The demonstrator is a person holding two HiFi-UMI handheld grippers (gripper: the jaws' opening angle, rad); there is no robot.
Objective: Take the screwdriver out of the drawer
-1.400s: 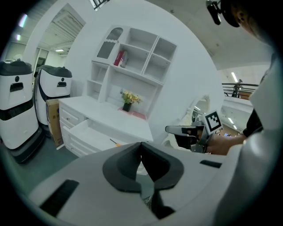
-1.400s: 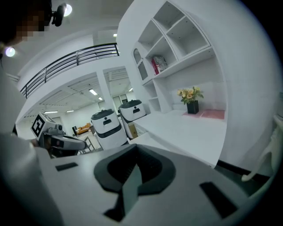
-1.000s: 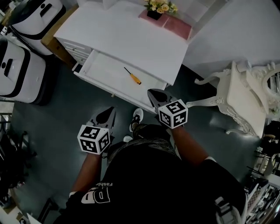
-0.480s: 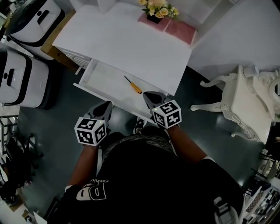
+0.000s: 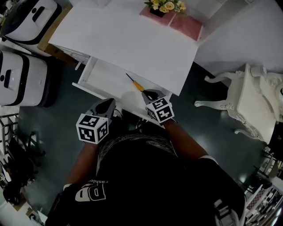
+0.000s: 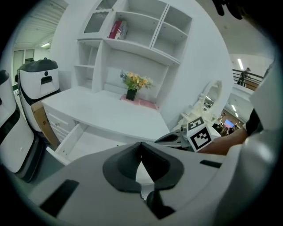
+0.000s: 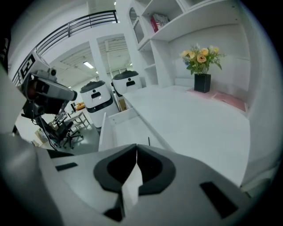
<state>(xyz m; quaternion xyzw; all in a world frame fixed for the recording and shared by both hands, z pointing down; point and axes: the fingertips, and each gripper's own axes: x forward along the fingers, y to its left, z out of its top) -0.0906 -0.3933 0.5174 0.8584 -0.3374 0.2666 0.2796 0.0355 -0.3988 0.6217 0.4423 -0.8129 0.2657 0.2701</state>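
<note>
The screwdriver, with an orange handle and a thin dark shaft, lies in the open white drawer under the desk top. My right gripper is shut and empty, with its tip just short of the handle end, over the drawer's front edge. In the right gripper view the shut jaws point along the drawer, and the dark shaft shows just past them. My left gripper hangs at the drawer's front edge to the left, shut on nothing. The right gripper shows in the left gripper view.
A vase of flowers and a pink cloth sit at the back of the white desk. An ornate white chair stands to the right, and white machines to the left. Shelves rise above the desk.
Both grippers have moved forward to the drawer. The right one has sunk and now sits at the drawer's front edge, close to the screwdriver's handle.
</note>
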